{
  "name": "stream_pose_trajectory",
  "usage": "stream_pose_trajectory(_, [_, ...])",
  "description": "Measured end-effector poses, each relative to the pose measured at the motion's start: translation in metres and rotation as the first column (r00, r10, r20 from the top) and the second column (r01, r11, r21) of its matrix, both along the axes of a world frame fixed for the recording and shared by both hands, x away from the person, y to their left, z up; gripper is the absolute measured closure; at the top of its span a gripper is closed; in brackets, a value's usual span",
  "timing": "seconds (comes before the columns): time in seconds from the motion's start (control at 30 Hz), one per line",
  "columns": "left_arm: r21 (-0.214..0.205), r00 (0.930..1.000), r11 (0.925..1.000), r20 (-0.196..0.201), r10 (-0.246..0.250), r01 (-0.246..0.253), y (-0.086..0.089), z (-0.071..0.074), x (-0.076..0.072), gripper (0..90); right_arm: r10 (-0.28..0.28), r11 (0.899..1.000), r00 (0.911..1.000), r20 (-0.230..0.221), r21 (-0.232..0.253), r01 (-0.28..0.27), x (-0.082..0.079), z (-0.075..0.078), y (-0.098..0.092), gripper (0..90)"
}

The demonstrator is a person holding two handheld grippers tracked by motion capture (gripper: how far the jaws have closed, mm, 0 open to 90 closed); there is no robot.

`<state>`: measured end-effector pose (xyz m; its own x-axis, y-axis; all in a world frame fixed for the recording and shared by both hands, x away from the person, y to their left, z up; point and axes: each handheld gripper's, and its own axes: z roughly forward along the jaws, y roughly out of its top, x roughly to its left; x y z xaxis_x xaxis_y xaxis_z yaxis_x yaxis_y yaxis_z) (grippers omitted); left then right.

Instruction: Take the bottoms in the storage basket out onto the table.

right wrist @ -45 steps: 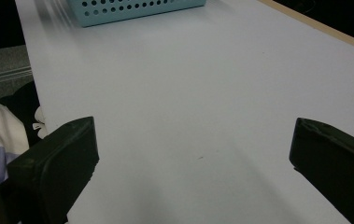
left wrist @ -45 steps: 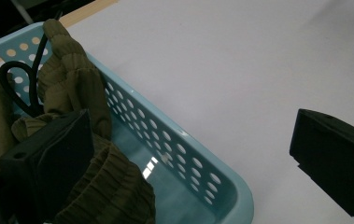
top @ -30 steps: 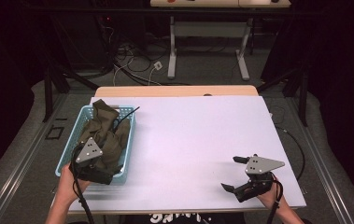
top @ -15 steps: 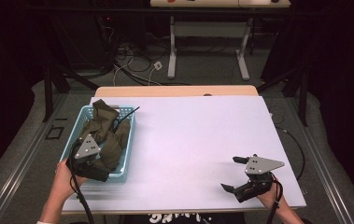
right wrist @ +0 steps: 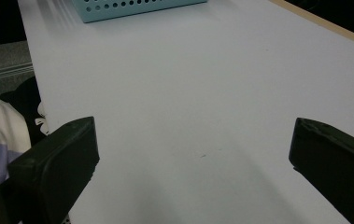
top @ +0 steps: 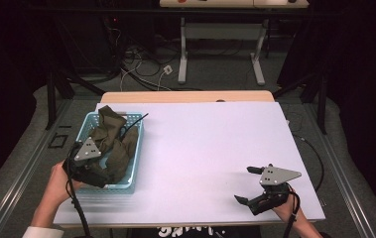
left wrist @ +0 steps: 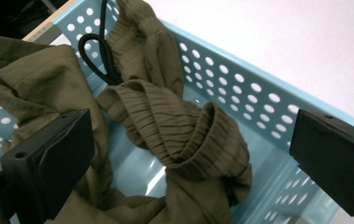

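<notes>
A light blue perforated basket (top: 132, 154) stands on the left of the white table (top: 205, 144). A crumpled olive-green garment (top: 118, 148) lies in it, and a black cord (top: 135, 122) pokes out at its far end. My left gripper (top: 101, 171) hovers over the basket's near left corner. In the left gripper view the left gripper (left wrist: 191, 154) is open wide, straddling a gathered cuff of the garment (left wrist: 179, 121) without touching it, with the basket wall (left wrist: 240, 93) beyond. My right gripper (top: 244, 184) is open and empty low over the table's near right corner.
In the right gripper view the right gripper (right wrist: 191, 163) looks along bare white tabletop (right wrist: 202, 93) towards the basket (right wrist: 132, 7). A wooden strip (top: 185, 96) edges the table's far side. Cables and desk legs (top: 183, 54) stand on the floor beyond.
My left gripper has drifted slightly left and farther along the basket. The right gripper has stayed where it was, still open.
</notes>
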<state>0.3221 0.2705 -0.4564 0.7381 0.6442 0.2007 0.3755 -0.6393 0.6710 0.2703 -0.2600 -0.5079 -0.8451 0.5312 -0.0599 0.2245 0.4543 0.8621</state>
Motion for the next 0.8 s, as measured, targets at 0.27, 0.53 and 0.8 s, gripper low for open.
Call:
stream_pose_trajectory(0.27, [0.087,0.9980,0.9953,-0.051,-0.036,0.041,0.008,0.002,0.012,0.1,0.001,1.000,1.0000,0.001,-0.001,-0.001,0.000,0.000,0.000,1.2])
stream_pose_trajectory(0.53, [0.148,0.9953,0.9875,-0.087,-0.043,0.056,0.013,0.004,0.023,0.0,0.007,1.000,1.0000,-0.003,0.001,-0.007,0.000,0.000,0.001,1.2])
stream_pose_trajectory(0.8, [0.233,0.9873,0.9686,-0.150,-0.053,0.088,0.014,0.002,0.033,0.0,0.013,1.000,0.9999,-0.004,-0.004,-0.013,0.000,-0.001,0.002,1.2])
